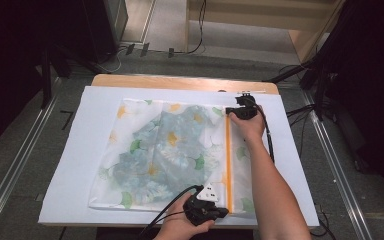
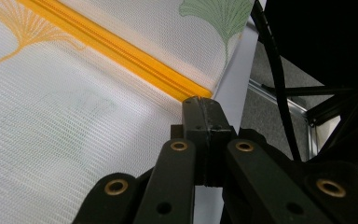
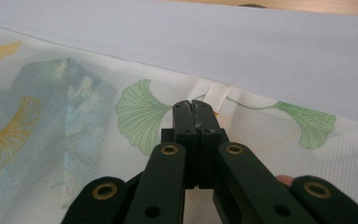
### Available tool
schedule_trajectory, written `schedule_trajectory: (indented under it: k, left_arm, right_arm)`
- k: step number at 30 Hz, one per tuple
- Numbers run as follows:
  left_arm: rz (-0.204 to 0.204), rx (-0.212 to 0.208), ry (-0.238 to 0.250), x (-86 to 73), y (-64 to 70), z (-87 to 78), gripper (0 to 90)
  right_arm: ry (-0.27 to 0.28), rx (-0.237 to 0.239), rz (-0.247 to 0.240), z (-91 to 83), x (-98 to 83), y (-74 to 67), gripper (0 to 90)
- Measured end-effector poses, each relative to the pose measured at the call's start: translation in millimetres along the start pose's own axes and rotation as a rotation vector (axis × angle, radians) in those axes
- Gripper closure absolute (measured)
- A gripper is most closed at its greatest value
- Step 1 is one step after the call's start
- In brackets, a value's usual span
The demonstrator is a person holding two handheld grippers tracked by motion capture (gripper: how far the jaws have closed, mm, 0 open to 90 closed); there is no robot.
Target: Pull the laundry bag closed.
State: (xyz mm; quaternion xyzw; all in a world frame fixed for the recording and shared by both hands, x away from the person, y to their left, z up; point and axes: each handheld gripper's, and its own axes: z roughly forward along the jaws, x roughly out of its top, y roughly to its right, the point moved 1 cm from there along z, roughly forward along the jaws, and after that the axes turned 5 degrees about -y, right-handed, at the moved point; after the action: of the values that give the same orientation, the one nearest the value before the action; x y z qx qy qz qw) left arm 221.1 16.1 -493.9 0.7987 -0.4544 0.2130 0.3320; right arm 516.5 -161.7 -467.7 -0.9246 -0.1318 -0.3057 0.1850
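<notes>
High view: the mesh laundry bag (image 1: 165, 155) is best held taut while its orange zipper (image 1: 228, 165) is pinched at both ends by the closed left gripper (image 1: 219, 212) and right gripper (image 1: 230, 111).

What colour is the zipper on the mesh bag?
Orange-yellow zipper; it shows best in the left gripper view.

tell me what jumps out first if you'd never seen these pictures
A white mesh zip bag printed with ginkgo leaves lies flat on the white table cover, bluish floral fabric showing through it. Its orange zipper runs near the bag's right side. The left gripper sits at the zipper's near end and the right gripper at its far end, both with jaws closed.
</notes>
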Motion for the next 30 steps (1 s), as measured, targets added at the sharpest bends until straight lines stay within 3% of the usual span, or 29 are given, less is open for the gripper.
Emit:
schedule_trajectory:
  k: [9,14,16,19,23,30]
  left_arm:
    - [0.002,0.002,-0.002,0.2,-0.3,-0.1,90.0]
    - [0.005,0.000,0.000,0.0,-0.5,-0.2,90.0]
    - [-0.004,-0.009,-0.001,0.3,-1.4,-0.5,90.0]
    - [-0.008,-0.014,0.000,0.5,-2.2,-1.1,90.0]
    - [-0.008,-0.025,0.006,1.3,-3.8,-5.8,75.0]
    - [-0.016,-0.024,0.122,0.0,-6.7,-15.4,56.1]
  right_arm:
    - [0.012,-0.024,0.028,7.4,5.7,2.7,90.0]
    - [0.009,-0.008,0.038,6.3,3.7,1.6,90.0]
    - [0.019,0.023,0.043,4.6,1.6,1.2,81.5]
    - [0.024,0.055,0.009,0.5,-2.0,-1.1,70.4]
    - [0.031,0.054,-0.006,-8.2,-9.9,-5.2,66.0]
    - [0.051,0.096,-0.019,-27.5,-23.9,-7.9,54.6]
